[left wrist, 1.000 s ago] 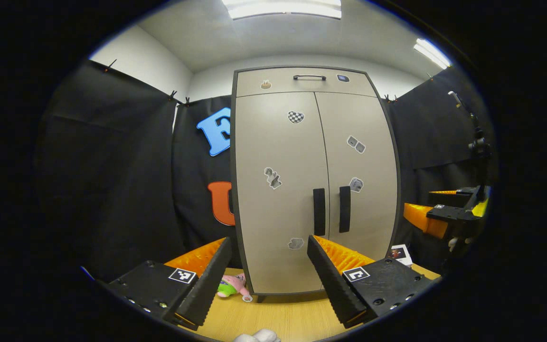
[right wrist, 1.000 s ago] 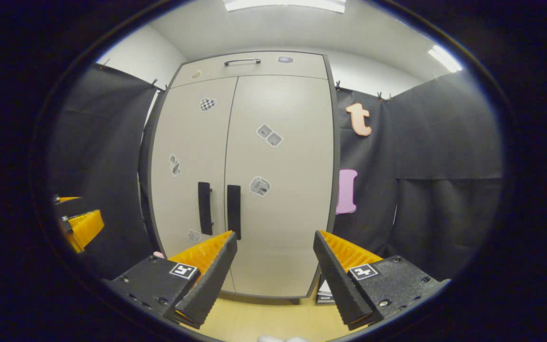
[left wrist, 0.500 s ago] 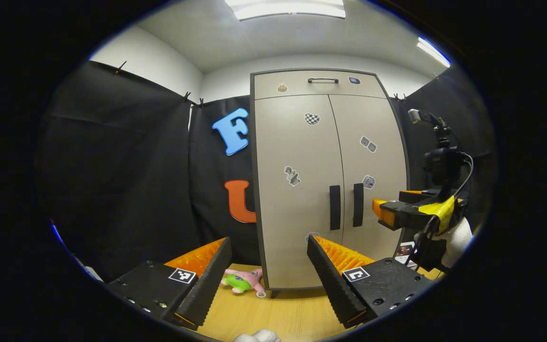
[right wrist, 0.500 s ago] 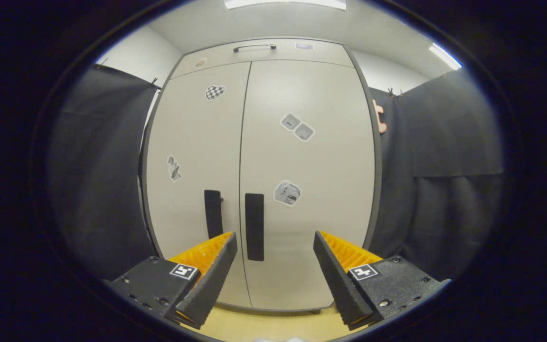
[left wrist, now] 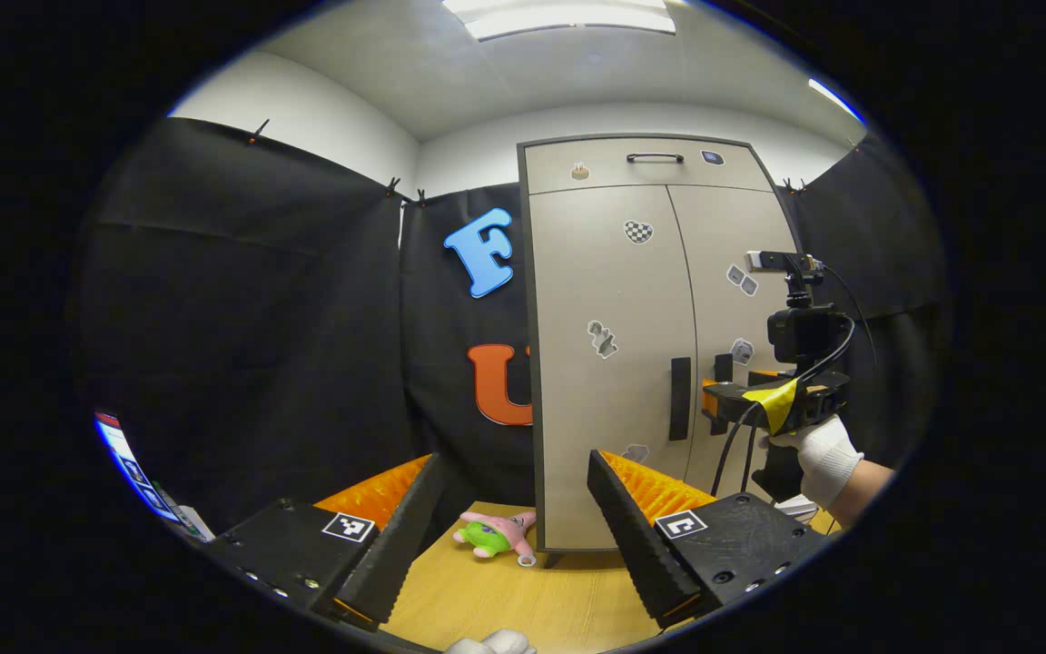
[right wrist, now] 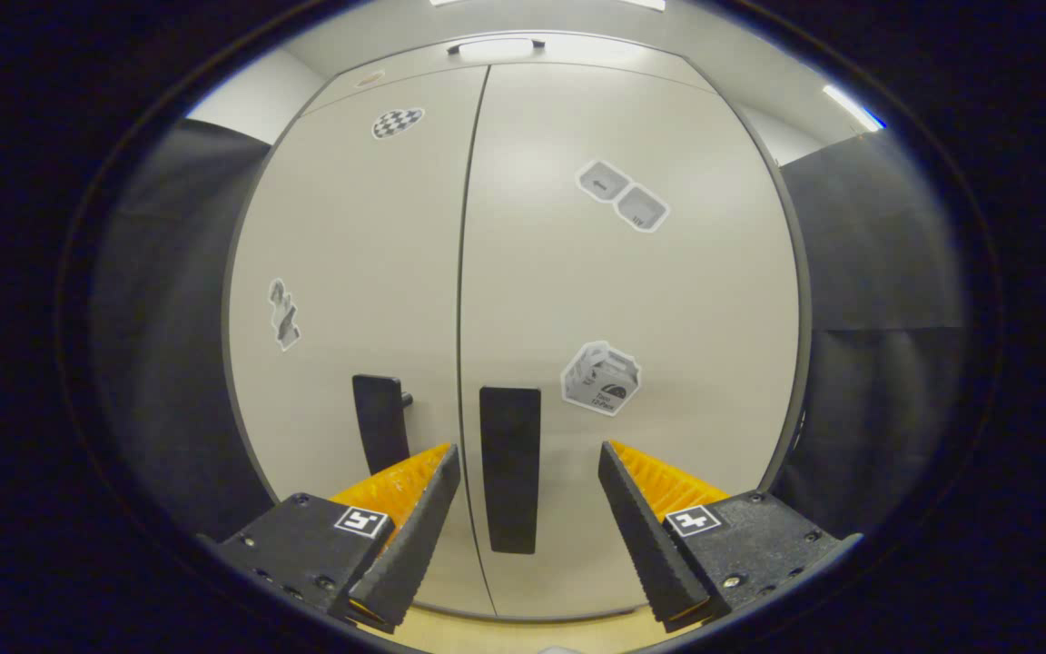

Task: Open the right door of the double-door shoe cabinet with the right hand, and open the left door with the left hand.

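In the left gripper view, the left gripper (left wrist: 514, 509) is gaping wide and empty, with the shoe cabinet (left wrist: 614, 363) at two o'clock and both doors shut.

In the right gripper view, the right gripper (right wrist: 527, 509) is spreading wide around the right handle (right wrist: 509, 468), touching nothing. Closing off-centre could be risking a slip off it.

Beige shoe cabinet (right wrist: 523, 300) stands upright, both doors shut (black vertical handles (right wrist: 509, 481) side by side).
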A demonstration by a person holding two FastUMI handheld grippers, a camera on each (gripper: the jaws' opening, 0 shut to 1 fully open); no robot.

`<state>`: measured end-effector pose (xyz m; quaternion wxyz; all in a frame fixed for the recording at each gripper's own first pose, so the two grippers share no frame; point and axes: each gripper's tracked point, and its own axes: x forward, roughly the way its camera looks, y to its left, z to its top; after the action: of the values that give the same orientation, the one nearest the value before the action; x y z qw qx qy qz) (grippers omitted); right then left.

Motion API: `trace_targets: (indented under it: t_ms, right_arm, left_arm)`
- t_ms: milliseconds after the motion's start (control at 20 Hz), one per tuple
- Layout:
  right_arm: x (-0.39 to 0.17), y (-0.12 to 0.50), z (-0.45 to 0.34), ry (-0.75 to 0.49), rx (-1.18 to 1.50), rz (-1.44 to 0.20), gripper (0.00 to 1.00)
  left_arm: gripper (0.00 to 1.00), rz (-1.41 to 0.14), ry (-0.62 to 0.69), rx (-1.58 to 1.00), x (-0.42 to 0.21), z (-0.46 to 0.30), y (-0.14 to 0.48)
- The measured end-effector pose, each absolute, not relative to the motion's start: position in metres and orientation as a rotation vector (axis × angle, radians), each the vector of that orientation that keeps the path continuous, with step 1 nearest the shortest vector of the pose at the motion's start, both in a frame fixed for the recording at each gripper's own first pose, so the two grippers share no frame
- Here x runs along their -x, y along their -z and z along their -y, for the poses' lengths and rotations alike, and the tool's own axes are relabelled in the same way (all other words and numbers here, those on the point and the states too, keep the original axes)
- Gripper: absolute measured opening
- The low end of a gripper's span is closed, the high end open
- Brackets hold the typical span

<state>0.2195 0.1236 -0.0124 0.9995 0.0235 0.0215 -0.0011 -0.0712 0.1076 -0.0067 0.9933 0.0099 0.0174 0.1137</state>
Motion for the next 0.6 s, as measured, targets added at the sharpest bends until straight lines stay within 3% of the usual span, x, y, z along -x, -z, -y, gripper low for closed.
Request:
trace_targets:
  t_ms: [150,250,450,500,600]
  right_arm:
    - [-0.228,0.017,-0.129,-0.010,-0.065,-0.075,0.91]
    - [-0.231,0.016,-0.129,-0.002,-0.057,-0.069,0.80]
    - [-0.234,0.023,-0.131,0.016,-0.065,-0.096,0.52]
    - [-0.236,0.024,-0.131,0.025,-0.065,-0.093,0.37]
    - [-0.234,0.024,-0.131,0.032,-0.059,-0.104,0.31]
  left_arm:
    - [0.96,-0.035,-0.249,-0.015,0.073,-0.116,0.007]
    - [0.96,-0.036,-0.256,-0.010,0.073,-0.117,0.007]
    - [0.96,-0.041,-0.271,-0.004,0.074,-0.119,0.005]
    - [0.96,-0.041,-0.273,0.001,0.075,-0.119,0.004]
    - [0.96,-0.042,-0.273,0.005,0.077,-0.118,0.005]
